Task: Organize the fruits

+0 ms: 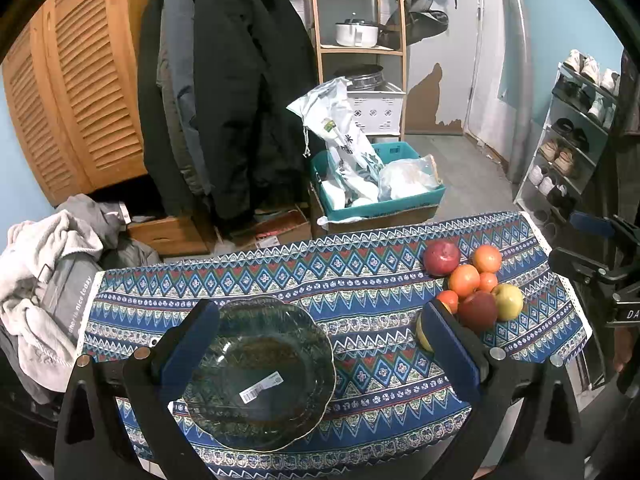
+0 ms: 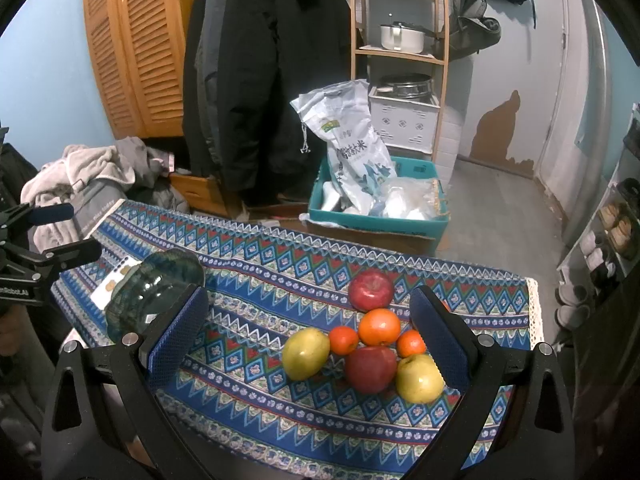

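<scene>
A dark green glass bowl sits empty on the patterned tablecloth, between the fingers of my open left gripper. It also shows in the right wrist view. A cluster of fruit lies on the cloth's right side: two red apples, two yellow-green apples, and several oranges. My open right gripper hovers above the cluster, empty. In the left wrist view the fruit lies just right of the right finger.
Beyond the table's far edge stand a teal crate with a rice bag, hanging coats, a wooden shelf, and a laundry pile at left. A shoe rack stands at right.
</scene>
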Tool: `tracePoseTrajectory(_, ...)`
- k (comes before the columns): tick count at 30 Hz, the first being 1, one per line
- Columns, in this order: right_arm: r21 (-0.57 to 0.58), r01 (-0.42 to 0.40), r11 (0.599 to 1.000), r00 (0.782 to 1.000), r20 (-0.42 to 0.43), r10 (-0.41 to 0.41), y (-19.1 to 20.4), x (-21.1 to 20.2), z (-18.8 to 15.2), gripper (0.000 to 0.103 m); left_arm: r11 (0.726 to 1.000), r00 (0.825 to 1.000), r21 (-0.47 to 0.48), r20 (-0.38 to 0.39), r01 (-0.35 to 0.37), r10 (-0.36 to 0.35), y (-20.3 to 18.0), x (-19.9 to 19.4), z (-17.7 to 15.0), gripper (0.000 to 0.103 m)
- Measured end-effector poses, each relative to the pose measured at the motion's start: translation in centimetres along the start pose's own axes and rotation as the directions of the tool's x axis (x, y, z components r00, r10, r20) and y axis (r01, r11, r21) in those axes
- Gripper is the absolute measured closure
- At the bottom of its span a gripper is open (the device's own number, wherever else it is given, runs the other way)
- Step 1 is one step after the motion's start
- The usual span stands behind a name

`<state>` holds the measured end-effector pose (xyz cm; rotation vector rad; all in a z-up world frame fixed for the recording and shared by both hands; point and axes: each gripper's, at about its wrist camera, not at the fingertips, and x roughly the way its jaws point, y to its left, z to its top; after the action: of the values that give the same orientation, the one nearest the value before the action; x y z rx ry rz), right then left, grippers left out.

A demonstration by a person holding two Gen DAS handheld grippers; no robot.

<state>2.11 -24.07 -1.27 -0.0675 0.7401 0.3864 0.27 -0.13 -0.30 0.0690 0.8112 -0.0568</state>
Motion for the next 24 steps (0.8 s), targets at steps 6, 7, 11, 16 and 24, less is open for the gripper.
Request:
tracePoseTrajectory(6,0.001,-0.001,1.000,1.000,-0.001,0.001,-0.01,0.04,-0.07,0.004,1.000,1.000,-0.001,0.001,0.001,-0.001,-0.08,-0.02,-0.06,0.001)
tracePoseTrajectory(7,0.000,-0.001,1.000,1.000,-0.001,0.001,0.03,0.05,-0.08,0.004,1.000,1.000,0.000,0.001,0.000,0.000,-0.08,-0.02,-0.04,0.001)
tracePoseTrajectory(11,0.001,-0.001,1.000,1.000,-0.001,0.001,-0.04,0.06,-0.02,0.004,1.000,1.000,-0.001,0.001,0.000,0.000,-0.07,0.02,0.00,0.001)
tracePoseTrajectory(16,0.000,0.000,1.000,1.000,-0.001,0.000,-0.06,0.04,0.02,0.004,1.000,1.000,0.000,0.001,0.000,0.000,-0.07,-0.02,-0.04,0.001)
tracePoseTrajectory(24,0.000,-0.001,1.000,1.000,-0.002,0.001,-0.07,0.03,0.07,0.004,1.000,1.000,-0.001,0.001,0.000,0.000,-0.07,-0.02,-0.10,0.001)
